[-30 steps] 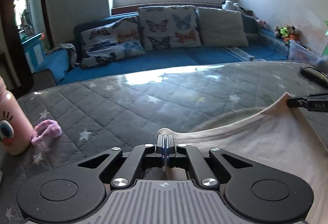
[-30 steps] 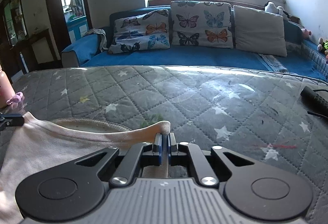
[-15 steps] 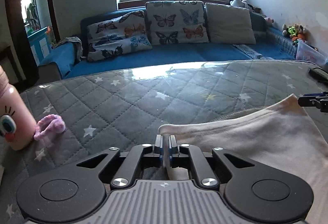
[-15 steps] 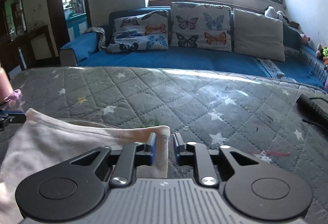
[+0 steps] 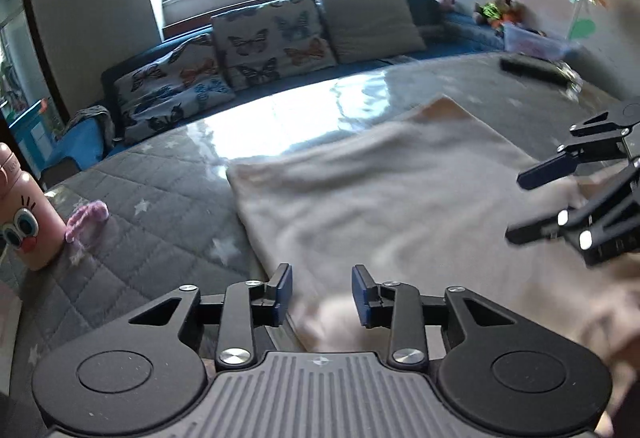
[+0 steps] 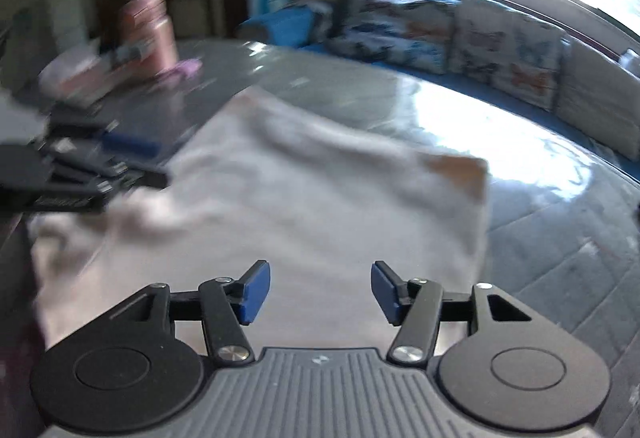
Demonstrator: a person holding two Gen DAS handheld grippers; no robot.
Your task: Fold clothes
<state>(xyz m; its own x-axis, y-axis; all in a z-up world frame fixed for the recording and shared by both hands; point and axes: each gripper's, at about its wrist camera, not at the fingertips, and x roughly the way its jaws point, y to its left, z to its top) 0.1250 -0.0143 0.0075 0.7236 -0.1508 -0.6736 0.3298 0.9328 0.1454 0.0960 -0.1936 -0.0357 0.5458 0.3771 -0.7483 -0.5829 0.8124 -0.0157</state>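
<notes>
A pale beige garment (image 5: 384, 193) lies folded flat on the grey quilted star-pattern surface (image 5: 160, 193); it also shows in the right wrist view (image 6: 320, 197). My left gripper (image 5: 322, 294) is open and empty, above the garment's near left edge. My right gripper (image 6: 320, 292) is open and empty, above the garment's near edge. The right gripper shows open at the right of the left wrist view (image 5: 536, 205). The left gripper shows blurred at the left of the right wrist view (image 6: 132, 161).
A pink bottle with cartoon eyes (image 5: 24, 213) and a purple hair tie (image 5: 86, 217) sit at the surface's left. A dark object (image 5: 532, 67) lies at the far right. A blue sofa with butterfly cushions (image 5: 264, 41) stands behind.
Both grippers have opened and let go of the garment's corners. They pulled back and turned inward, and the garment now lies flat.
</notes>
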